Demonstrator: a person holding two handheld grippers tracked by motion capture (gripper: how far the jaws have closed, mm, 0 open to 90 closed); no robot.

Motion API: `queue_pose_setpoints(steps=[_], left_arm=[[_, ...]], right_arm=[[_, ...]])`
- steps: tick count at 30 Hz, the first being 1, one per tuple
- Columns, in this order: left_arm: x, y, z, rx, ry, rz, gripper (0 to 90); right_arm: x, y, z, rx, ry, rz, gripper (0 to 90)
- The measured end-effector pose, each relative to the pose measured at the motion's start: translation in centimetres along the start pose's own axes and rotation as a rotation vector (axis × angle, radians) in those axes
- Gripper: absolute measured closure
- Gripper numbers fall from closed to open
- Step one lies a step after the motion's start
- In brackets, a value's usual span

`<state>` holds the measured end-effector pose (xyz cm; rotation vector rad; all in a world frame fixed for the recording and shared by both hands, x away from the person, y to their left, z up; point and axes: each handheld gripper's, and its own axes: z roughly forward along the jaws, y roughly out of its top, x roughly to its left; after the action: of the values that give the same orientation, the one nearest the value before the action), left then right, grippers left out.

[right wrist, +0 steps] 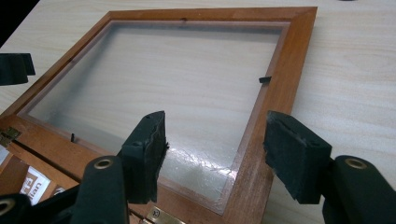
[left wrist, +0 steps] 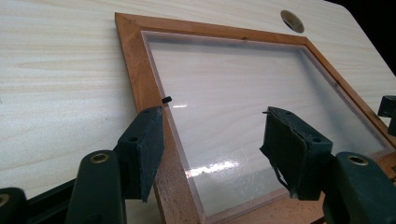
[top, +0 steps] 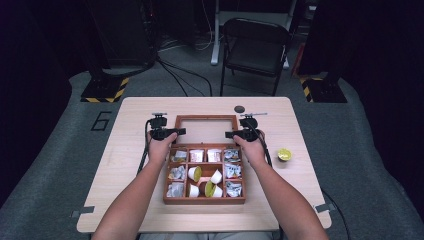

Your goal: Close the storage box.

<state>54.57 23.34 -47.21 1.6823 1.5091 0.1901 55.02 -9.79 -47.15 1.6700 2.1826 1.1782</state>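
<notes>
A wooden compartment box (top: 205,201) stands open on the table, and its glass-paned lid (top: 206,117) lies flat behind it. My left gripper (top: 180,132) is at the lid's left rail (left wrist: 135,60), near the hinge side. Its jaws are open: one pad (left wrist: 144,149) is by the rail's outer edge, the other over the pane. My right gripper (top: 229,134) mirrors it at the right rail (right wrist: 285,56), open, with one pad over the glass and the other pad (right wrist: 294,154) outside the frame. No pad presses on the wood.
The box holds several foil sachets (top: 176,172) and small white and yellow-green cups (top: 195,173). One yellow-green cup (top: 284,154) sits alone on the table to the right. A round hole (top: 239,108) lies behind the lid. A folding chair (top: 255,47) stands beyond the table.
</notes>
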Motion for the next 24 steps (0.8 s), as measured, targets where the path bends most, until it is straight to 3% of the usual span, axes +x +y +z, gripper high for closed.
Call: queue_pose_setpoints(steps=[8,14,22,24], left_arm=[[0.4,-0.1,-0.1,0.012,-0.002,0.007,38.9],[0.8,-0.2,-0.2,0.023,-0.004,-0.031,38.8],[0.9,-0.6,0.3,0.045,0.002,-0.016,36.7],[1.1,-0.9,0.3,0.029,-0.009,-0.053,36.7]], right_arm=[[-0.2,0.0,0.0,0.014,0.01,0.016,38.5],[-0.2,-0.1,-0.1,0.017,0.016,0.02,38.4],[-0.7,0.0,-0.1,0.0,0.014,0.029,38.4],[-0.8,0.0,-0.1,0.001,0.009,0.027,38.3]])
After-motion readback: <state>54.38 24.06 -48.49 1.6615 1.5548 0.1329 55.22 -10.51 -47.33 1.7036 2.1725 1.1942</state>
